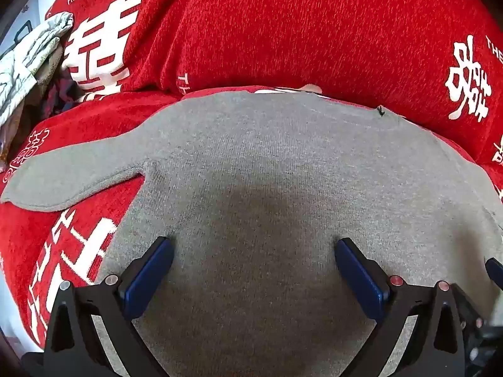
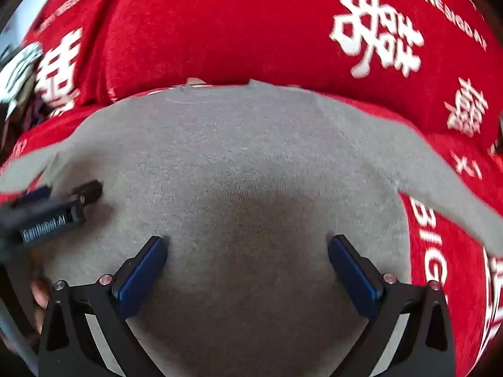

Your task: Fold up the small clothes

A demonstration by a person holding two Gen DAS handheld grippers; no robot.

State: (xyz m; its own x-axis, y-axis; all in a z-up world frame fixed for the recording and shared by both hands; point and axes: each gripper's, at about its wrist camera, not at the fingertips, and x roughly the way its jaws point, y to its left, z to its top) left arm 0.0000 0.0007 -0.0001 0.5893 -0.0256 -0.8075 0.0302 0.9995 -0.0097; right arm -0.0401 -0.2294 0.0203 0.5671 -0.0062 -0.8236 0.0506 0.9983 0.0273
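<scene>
A small grey knitted sweater [image 1: 251, 163] lies flat on a red sofa cover, neckline at the far edge, one sleeve [image 1: 72, 176] spread to the left. In the right wrist view the sweater [image 2: 239, 157] has its other sleeve [image 2: 446, 188] spread to the right. My left gripper [image 1: 253, 245] is open and empty, hovering just above the sweater's body. My right gripper [image 2: 246, 243] is open and empty above the body too. The left gripper [image 2: 53, 210] shows blurred at the left of the right wrist view.
The red sofa cover [image 1: 298, 31] with white characters rises as a backrest right behind the sweater. A pile of pale and dark clothes [image 1: 28, 69] lies at the far left. A fingertip of the right gripper [image 1: 495, 270] shows at the right edge.
</scene>
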